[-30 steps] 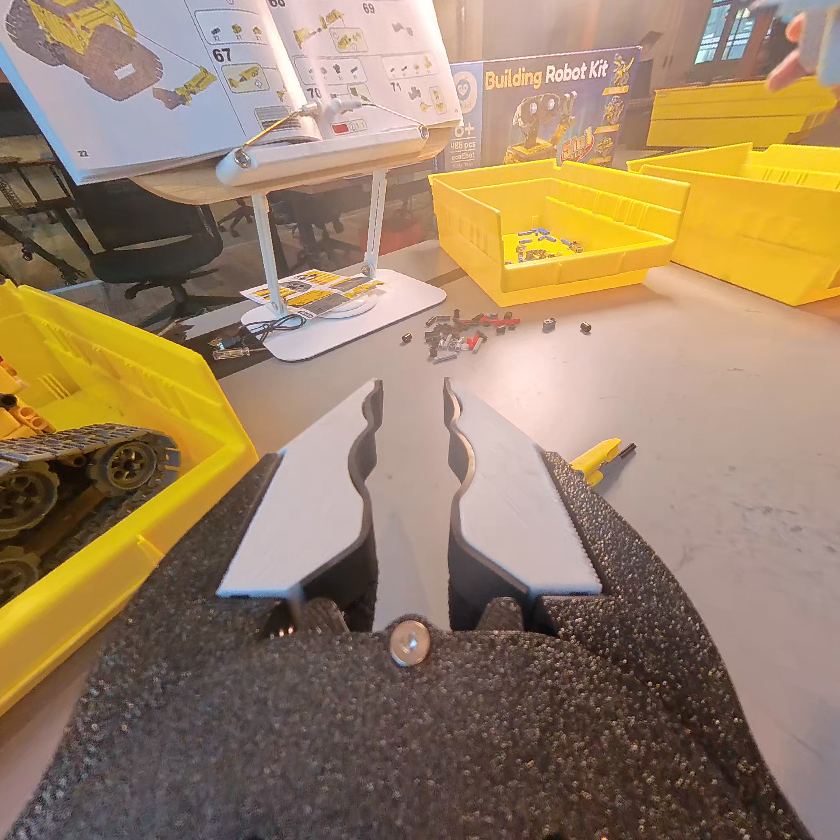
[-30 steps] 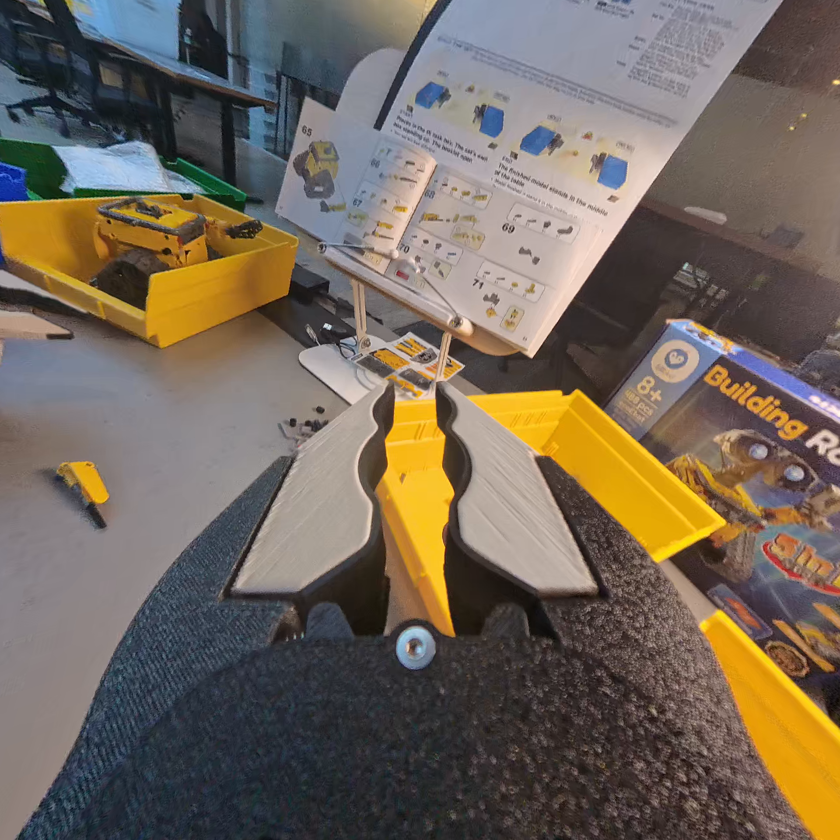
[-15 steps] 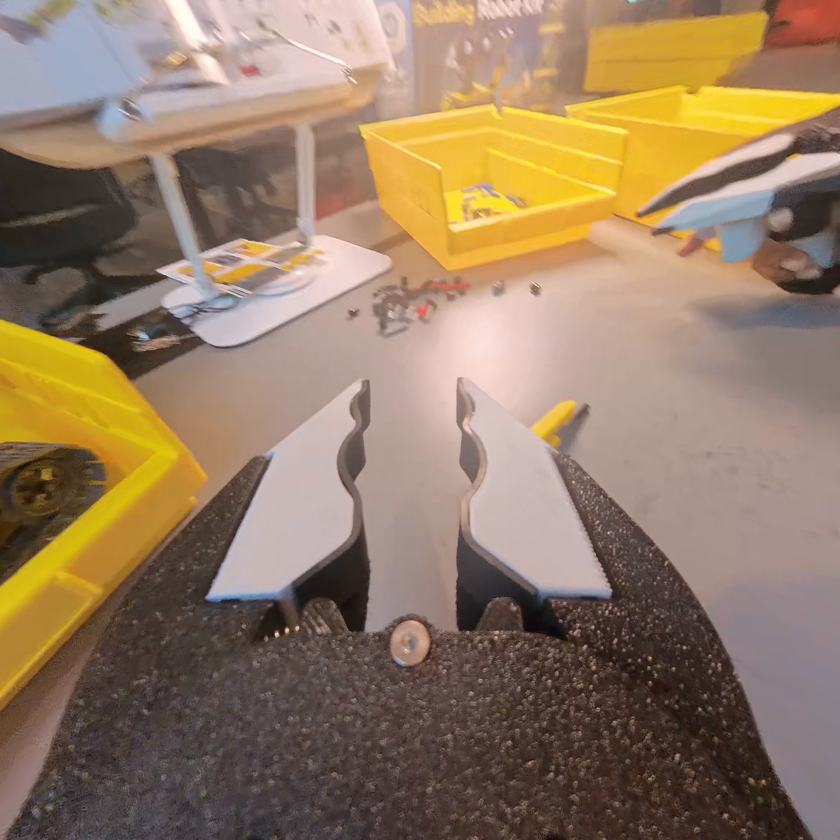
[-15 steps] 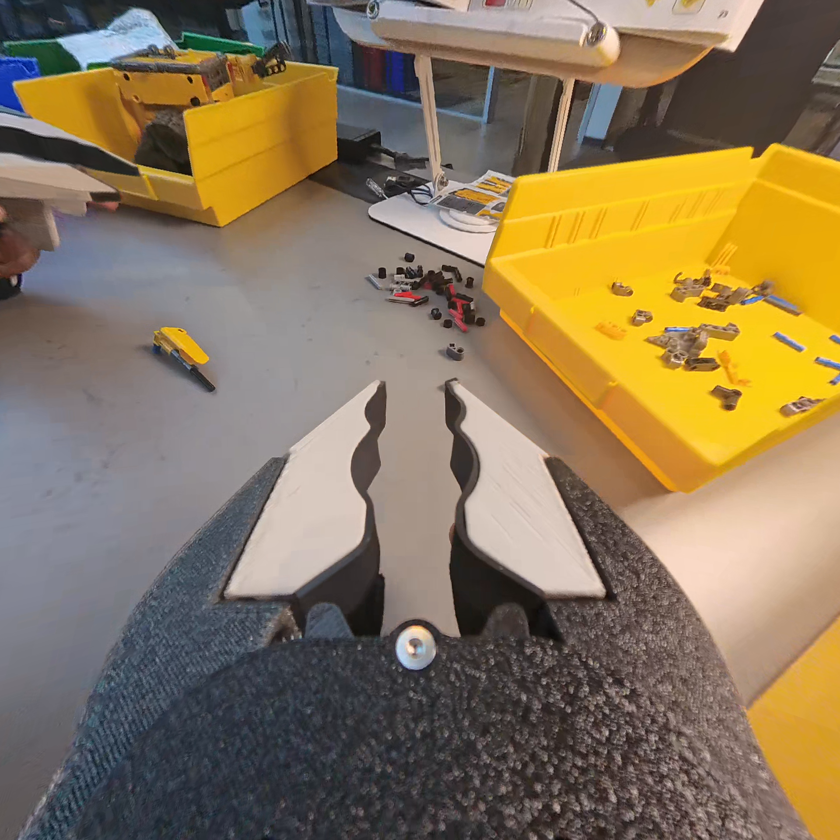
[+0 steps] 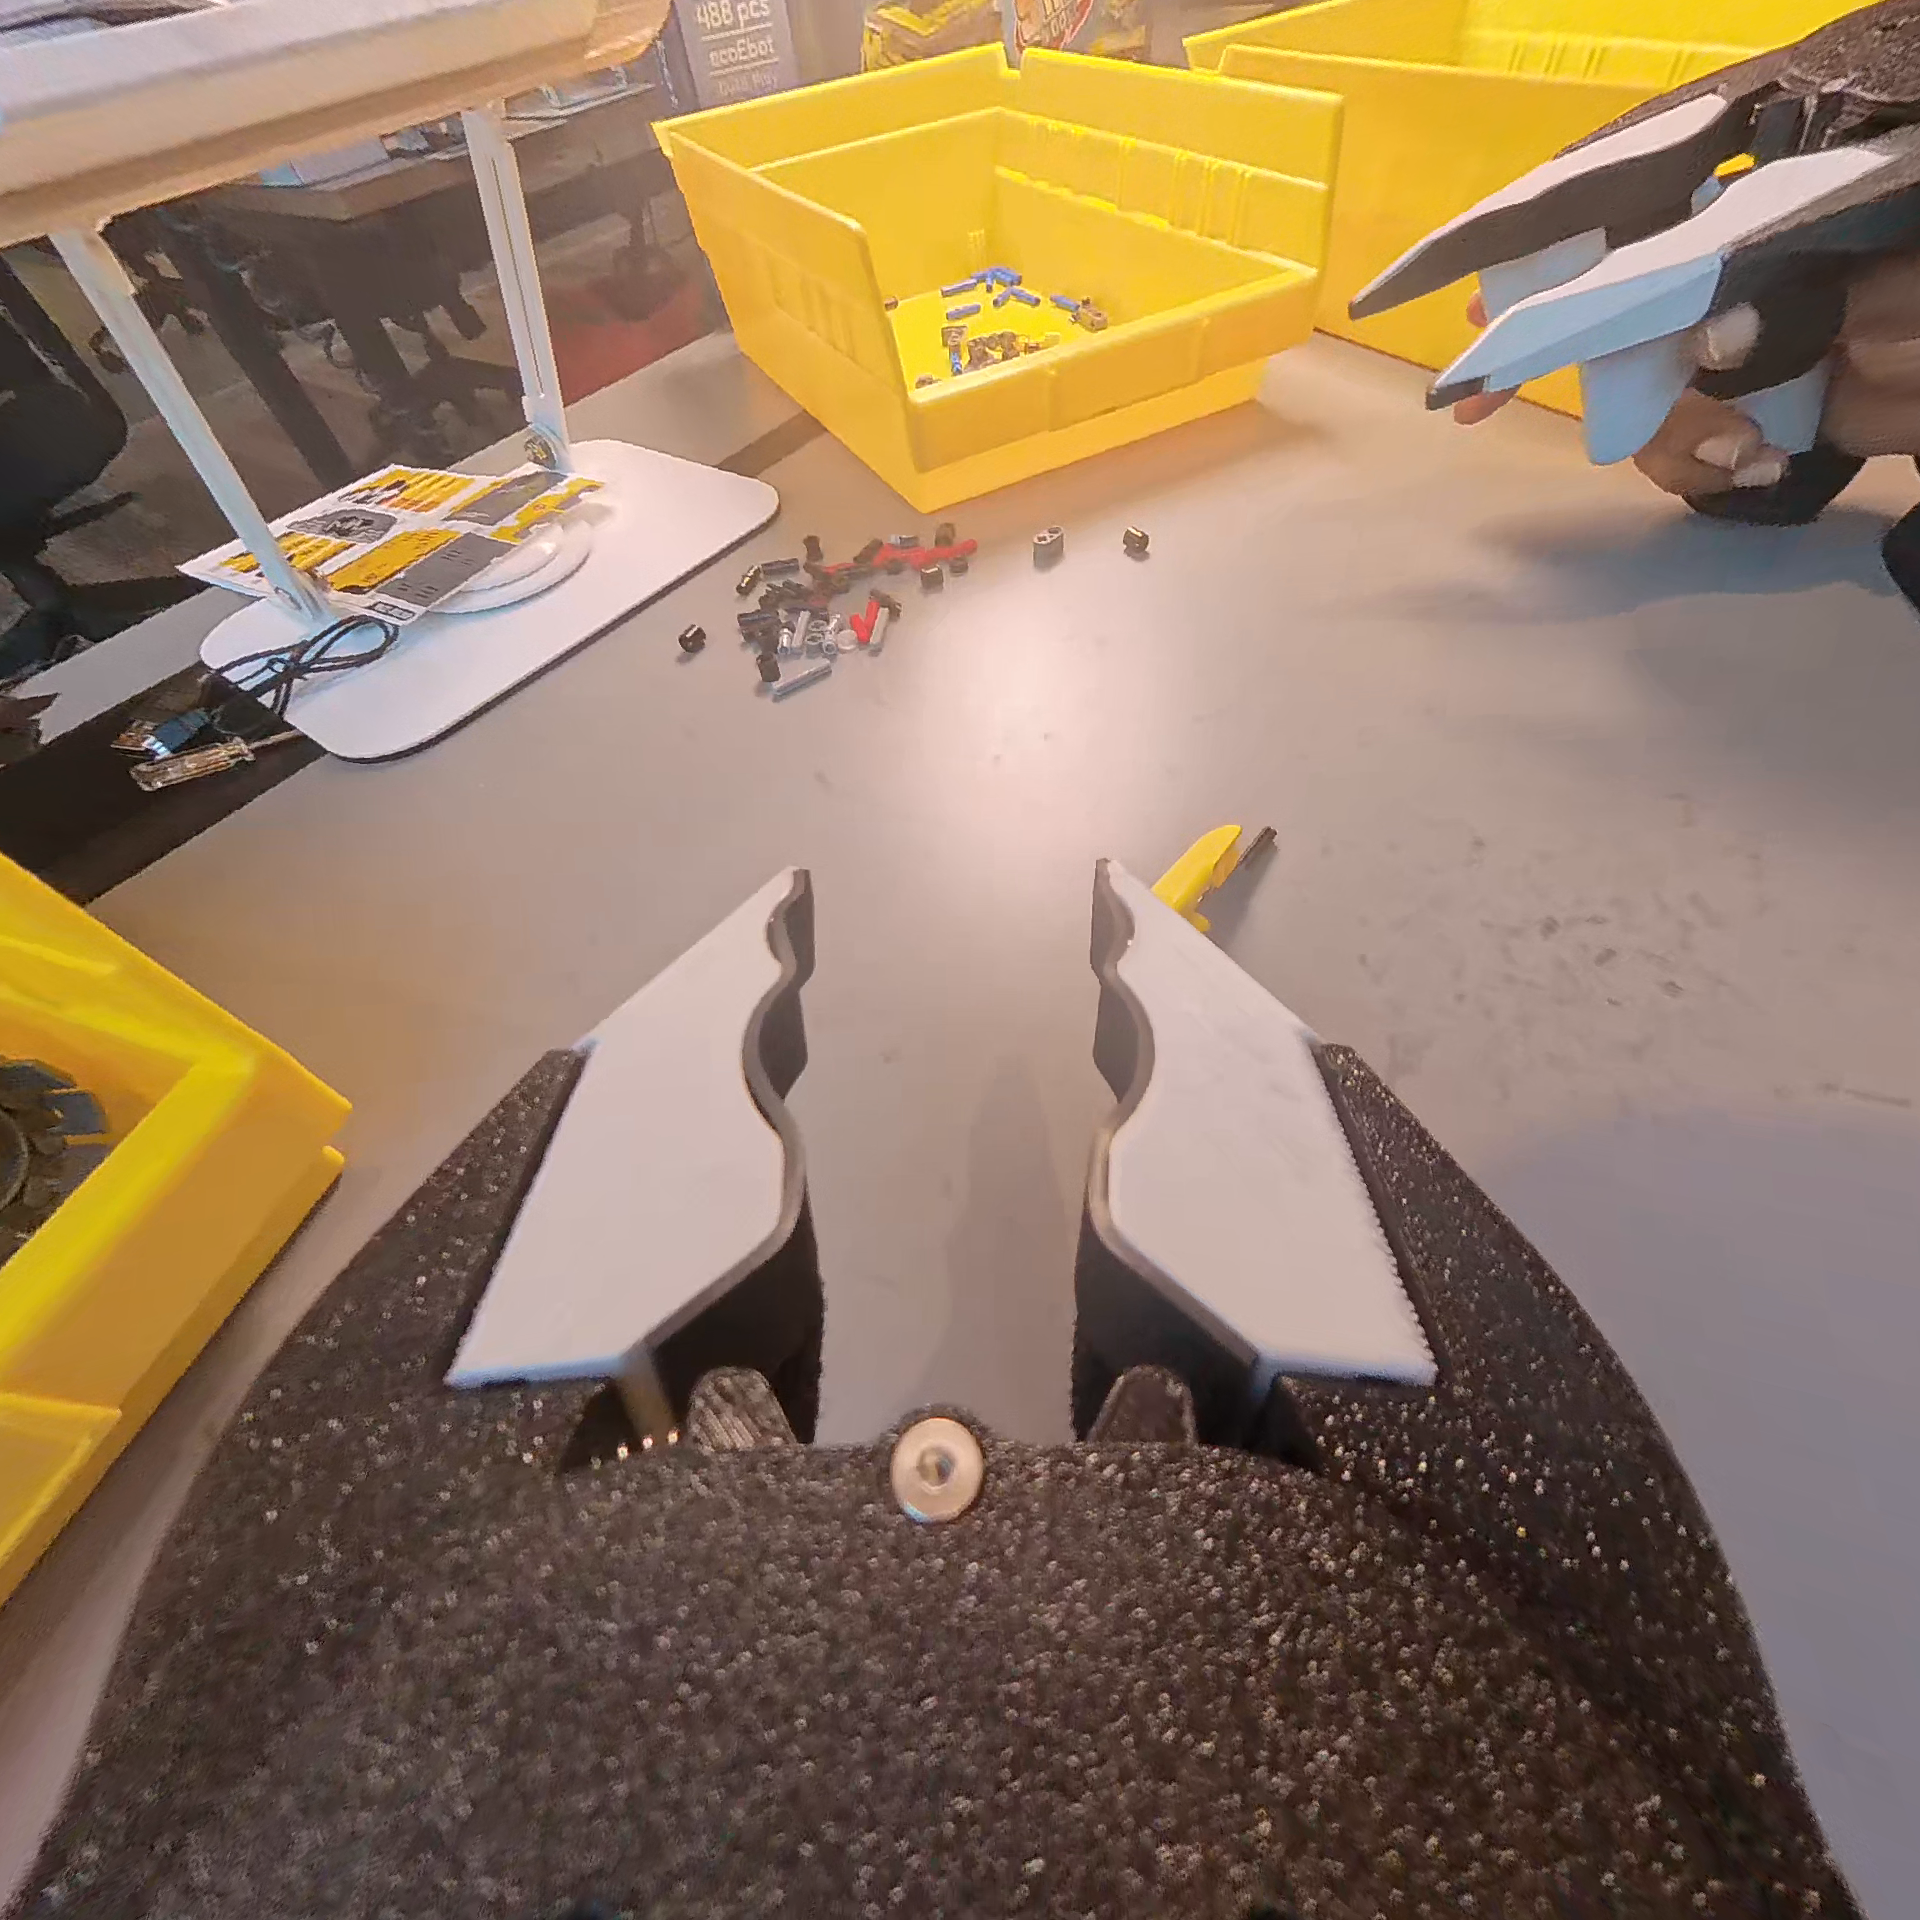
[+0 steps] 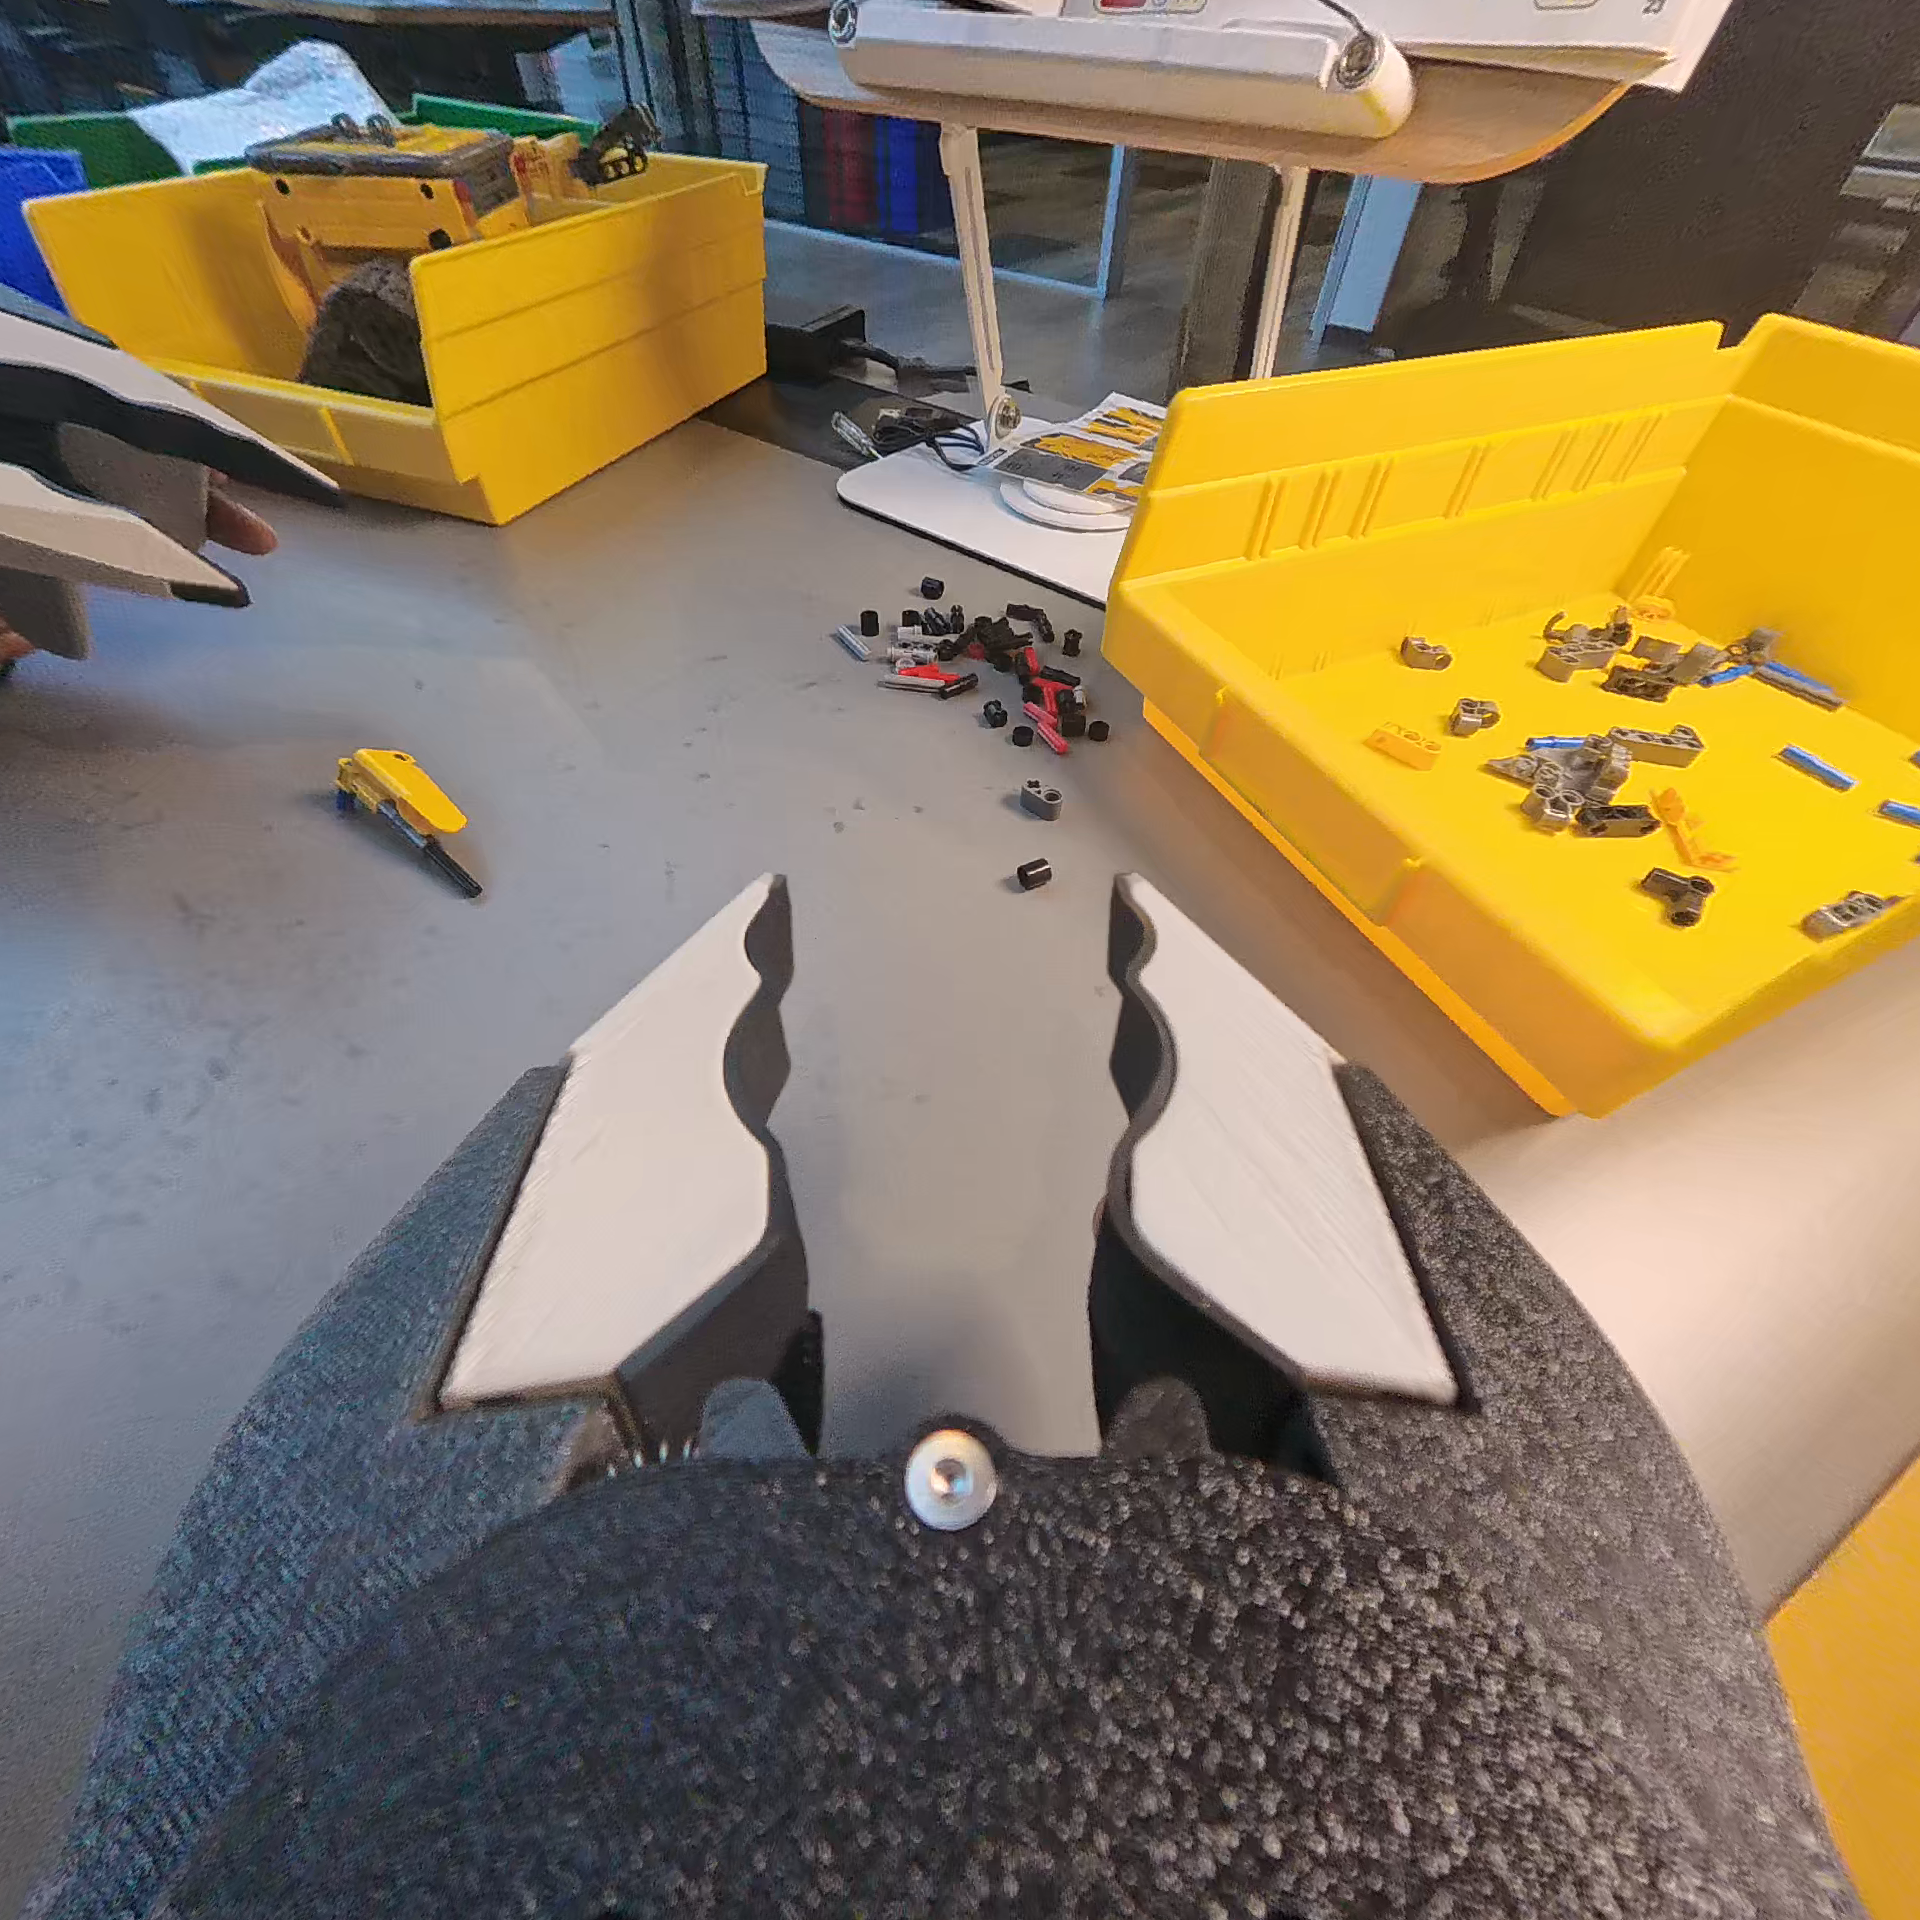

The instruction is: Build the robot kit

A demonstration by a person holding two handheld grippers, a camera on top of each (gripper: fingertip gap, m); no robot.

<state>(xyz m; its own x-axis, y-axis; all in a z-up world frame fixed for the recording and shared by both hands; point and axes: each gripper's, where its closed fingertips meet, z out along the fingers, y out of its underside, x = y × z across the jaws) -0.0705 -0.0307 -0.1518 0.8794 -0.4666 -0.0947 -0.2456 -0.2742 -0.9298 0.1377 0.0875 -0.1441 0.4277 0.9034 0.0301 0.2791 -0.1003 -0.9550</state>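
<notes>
Your left gripper (image 5: 951,904) and right gripper (image 6: 951,899) both gape, holding nothing. The small black bush (image 6: 1033,875) lies just beyond the right tips; sweep low and you risk scattering the loose parts pile (image 6: 982,665) behind it.

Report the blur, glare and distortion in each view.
Left wrist view: wide-angle bending at the edges, soft glare on the table, small parts sharp. Right wrist view: gripper fingers slightly smeared, yellow bin edge soft, same bending.

Both grippers empty — left gripper (image 5: 951,894) and right gripper (image 6: 945,899) gaping above table.
</notes>
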